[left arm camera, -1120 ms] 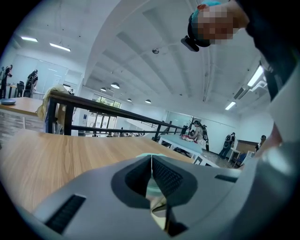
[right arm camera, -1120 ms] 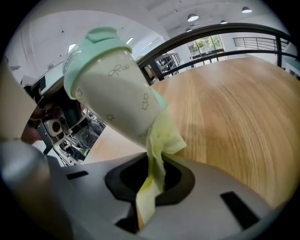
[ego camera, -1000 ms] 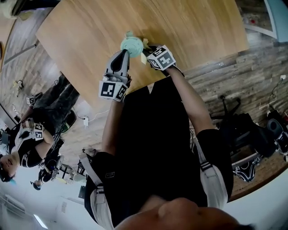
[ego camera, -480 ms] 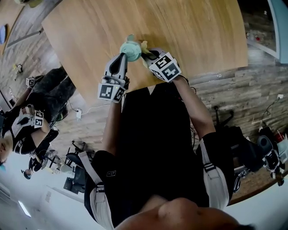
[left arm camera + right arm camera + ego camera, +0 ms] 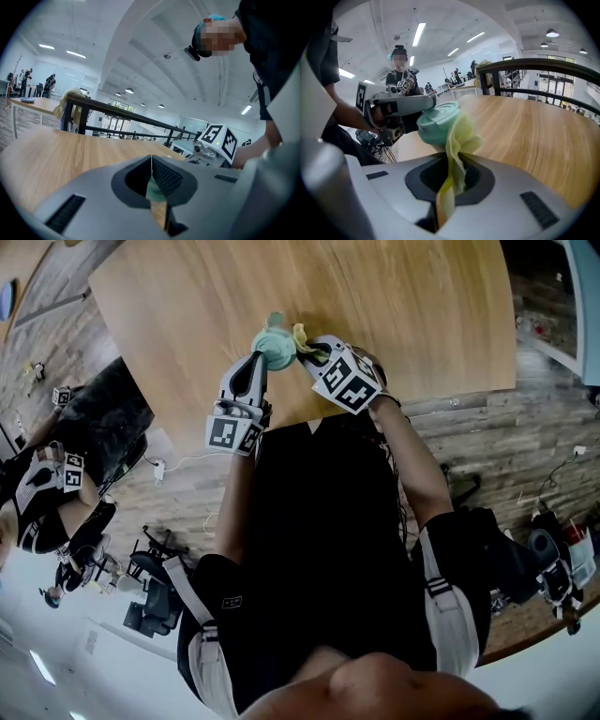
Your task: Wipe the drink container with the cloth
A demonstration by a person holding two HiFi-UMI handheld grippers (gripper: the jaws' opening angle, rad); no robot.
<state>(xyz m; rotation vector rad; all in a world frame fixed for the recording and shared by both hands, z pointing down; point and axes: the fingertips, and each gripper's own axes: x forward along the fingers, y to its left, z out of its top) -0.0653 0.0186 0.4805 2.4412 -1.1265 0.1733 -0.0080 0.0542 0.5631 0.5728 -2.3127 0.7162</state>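
left gripper (image 5: 255,362) clamped on cup (image 5: 274,345); right gripper (image 5: 317,352) pinches cloth (image 5: 301,335) against cup's lid. Risk: hard rubbing could twist cup out of left jaws.

The worktop (image 5: 403,306) is pale wood, smooth with fine grain. The drink container (image 5: 436,123) looks like smooth, matt mint plastic. The cloth (image 5: 458,140) is thin, soft yellow fabric, creased. The right gripper (image 5: 454,176) has a matt grey plastic shell.

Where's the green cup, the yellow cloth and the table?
green cup (image 5: 436,123): right gripper view, on the side of its lid.
yellow cloth (image 5: 461,138): right gripper view, on the bunched upper part.
table (image 5: 525,126): right gripper view, on bare wood.
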